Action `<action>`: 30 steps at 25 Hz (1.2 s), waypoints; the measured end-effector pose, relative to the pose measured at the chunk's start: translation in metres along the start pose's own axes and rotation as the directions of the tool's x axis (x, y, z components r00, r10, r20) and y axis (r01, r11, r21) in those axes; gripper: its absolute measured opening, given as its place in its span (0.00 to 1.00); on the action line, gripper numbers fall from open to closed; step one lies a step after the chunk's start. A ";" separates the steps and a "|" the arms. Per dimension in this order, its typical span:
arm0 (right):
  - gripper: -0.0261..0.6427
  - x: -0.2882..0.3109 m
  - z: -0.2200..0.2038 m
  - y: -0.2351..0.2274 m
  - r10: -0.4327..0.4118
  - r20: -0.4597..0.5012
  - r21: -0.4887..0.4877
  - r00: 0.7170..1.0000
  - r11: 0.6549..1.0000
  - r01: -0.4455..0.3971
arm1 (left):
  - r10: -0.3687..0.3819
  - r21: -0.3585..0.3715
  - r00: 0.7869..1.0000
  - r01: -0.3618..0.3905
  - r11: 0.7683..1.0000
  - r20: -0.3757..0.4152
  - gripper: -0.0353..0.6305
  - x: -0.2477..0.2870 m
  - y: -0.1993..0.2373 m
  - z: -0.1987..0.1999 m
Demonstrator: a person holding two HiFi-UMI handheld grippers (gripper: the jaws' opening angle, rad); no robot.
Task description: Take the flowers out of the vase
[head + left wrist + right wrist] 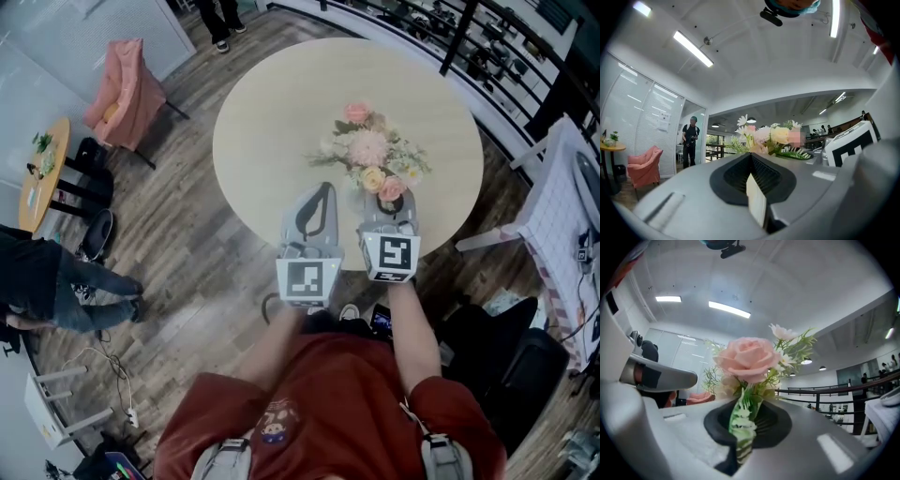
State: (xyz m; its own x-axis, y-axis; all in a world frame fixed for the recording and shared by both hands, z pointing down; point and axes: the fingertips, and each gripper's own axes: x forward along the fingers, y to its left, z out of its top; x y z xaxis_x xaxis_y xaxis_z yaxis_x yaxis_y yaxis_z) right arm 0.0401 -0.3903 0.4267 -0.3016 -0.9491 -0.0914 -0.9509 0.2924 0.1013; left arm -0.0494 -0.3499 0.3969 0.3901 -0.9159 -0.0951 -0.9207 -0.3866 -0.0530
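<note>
Right gripper (745, 427), jaws clamped on the stem of a pink rose (747, 359). The bloom is full and pale pink, standing upright just above the jaws, with a green-and-white fern-like leaf (740, 420) pinched alongside the stem. Small white daisies and feathery greenery rise behind it. The rose sits at the near edge of the bouquet (368, 150) of pink, cream and white blooms on the round pale-wood table (272, 112). Left gripper (752, 173), jaws together, is level just beside the right gripper at the table's near edge.
</note>
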 end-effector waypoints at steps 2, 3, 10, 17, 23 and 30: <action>0.06 0.000 0.009 0.000 -0.001 0.024 0.001 1.000 1.000 0.001 | 0.002 0.001 1.000 -0.002 1.000 0.004 0.06 0.000 0.002 0.000; 0.06 0.000 0.015 0.000 -0.002 0.037 0.001 0.999 1.000 0.002 | 0.002 0.004 1.000 -0.002 1.000 0.006 0.06 0.000 0.002 0.001; 0.06 -0.005 0.058 -0.005 -0.015 0.137 -0.003 0.990 1.000 0.015 | 0.007 0.004 1.000 -0.007 1.000 0.015 0.06 -0.001 0.003 0.005; 0.06 -0.012 0.091 -0.005 -0.024 0.206 -0.022 0.978 0.999 0.029 | 0.009 0.019 1.000 -0.009 1.000 0.018 0.06 -0.003 0.006 0.005; 0.06 -0.018 0.115 -0.010 -0.039 0.258 -0.024 0.965 0.999 0.047 | 0.009 -0.005 0.999 -0.008 1.000 0.042 0.06 -0.002 0.006 0.013; 0.06 -0.035 0.146 -0.025 -0.088 0.317 -0.028 0.944 0.994 0.102 | -0.003 -0.018 0.998 0.004 1.000 0.057 0.06 -0.001 0.003 0.020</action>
State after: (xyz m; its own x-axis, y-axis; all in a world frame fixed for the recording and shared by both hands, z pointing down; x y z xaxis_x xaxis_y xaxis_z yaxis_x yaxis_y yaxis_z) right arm 0.0645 -0.3478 0.2831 -0.2231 -0.8847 -0.4092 -0.9744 0.1905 0.1193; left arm -0.0523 -0.3480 0.3770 0.3930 -0.9070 -0.1513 -0.9191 -0.3924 -0.0354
